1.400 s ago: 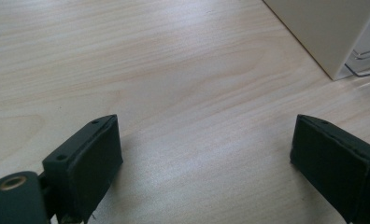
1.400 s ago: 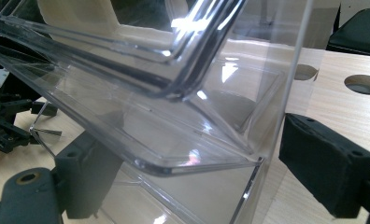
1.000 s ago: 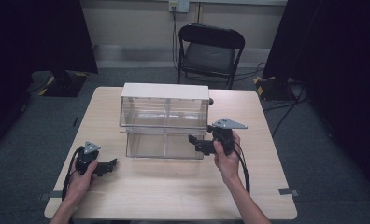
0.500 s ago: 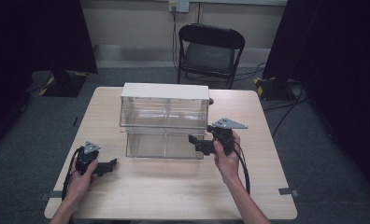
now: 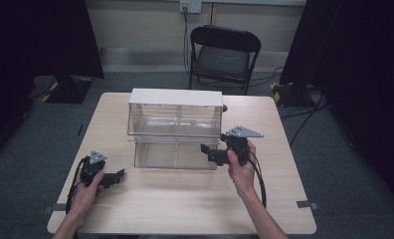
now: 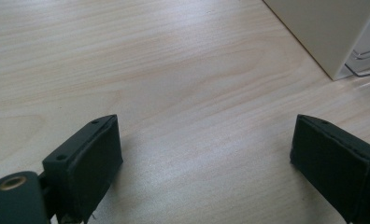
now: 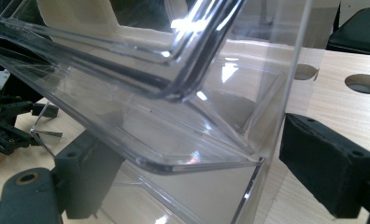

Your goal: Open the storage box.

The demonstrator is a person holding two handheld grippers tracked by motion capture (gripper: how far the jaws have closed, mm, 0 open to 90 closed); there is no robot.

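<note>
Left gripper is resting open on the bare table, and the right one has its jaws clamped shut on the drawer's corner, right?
Not quite. The left gripper does sit open over bare table, but the right gripper isn't clamped: the right gripper view shows its jaws open, standing either side of the clear drawer corner with gaps to both.

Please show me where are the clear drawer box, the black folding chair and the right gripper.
clear drawer box (image 5: 175, 130), high view, front wall of upper tier
black folding chair (image 5: 224, 60), high view, seat
right gripper (image 5: 207, 150), high view, between the jaw tips
</note>
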